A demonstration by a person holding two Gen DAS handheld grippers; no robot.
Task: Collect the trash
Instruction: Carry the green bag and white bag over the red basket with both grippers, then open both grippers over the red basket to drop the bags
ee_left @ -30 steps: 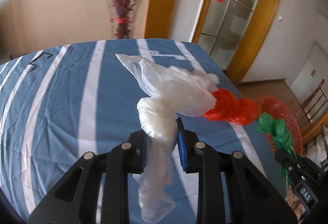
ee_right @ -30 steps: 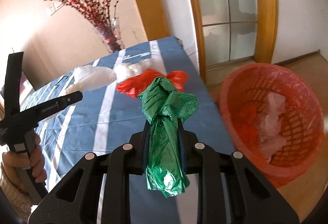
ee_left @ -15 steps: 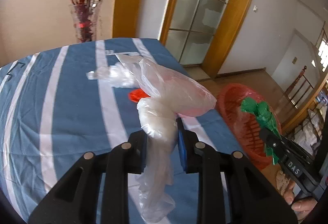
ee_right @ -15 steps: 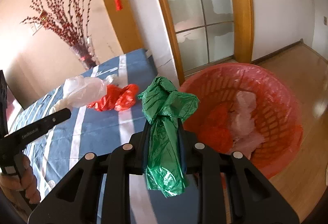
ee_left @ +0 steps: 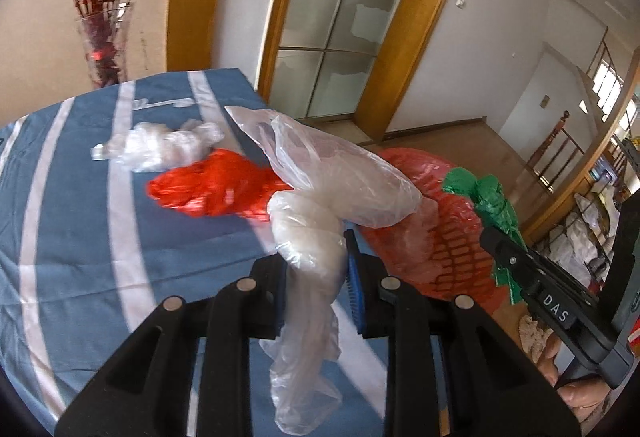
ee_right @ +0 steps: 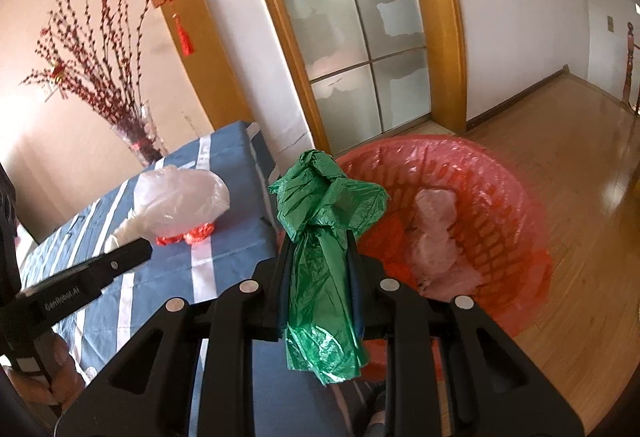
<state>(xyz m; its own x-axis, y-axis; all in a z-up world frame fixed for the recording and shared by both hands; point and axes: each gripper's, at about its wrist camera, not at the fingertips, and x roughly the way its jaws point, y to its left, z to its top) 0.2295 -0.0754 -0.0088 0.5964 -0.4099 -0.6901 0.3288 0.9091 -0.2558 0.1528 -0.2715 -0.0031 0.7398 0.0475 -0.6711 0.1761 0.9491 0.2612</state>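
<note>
My left gripper [ee_left: 318,265] is shut on a clear plastic bag [ee_left: 332,193], held above the blue striped tablecloth [ee_left: 72,197] near its right edge. My right gripper [ee_right: 318,265] is shut on a green plastic bag [ee_right: 324,213], held beside the rim of the red mesh basket [ee_right: 500,197] that stands on the floor. The green bag [ee_left: 488,201] and the basket [ee_left: 452,249] also show in the left wrist view. A red bag [ee_left: 212,189] and a crumpled clear bag [ee_left: 160,147] lie on the table. The basket holds clear and red bags [ee_right: 436,233].
A glass vase of red branches [ee_left: 102,49] stands at the table's far edge. A glass door with a wooden frame [ee_right: 360,49] is behind the basket. Wooden floor [ee_right: 580,141] spreads to the right. A wooden chair [ee_left: 560,149] stands far right.
Both grippers have swung right towards the basket with their bags. The basket now fills more of the right wrist view, and the green bag is at its rim.
</note>
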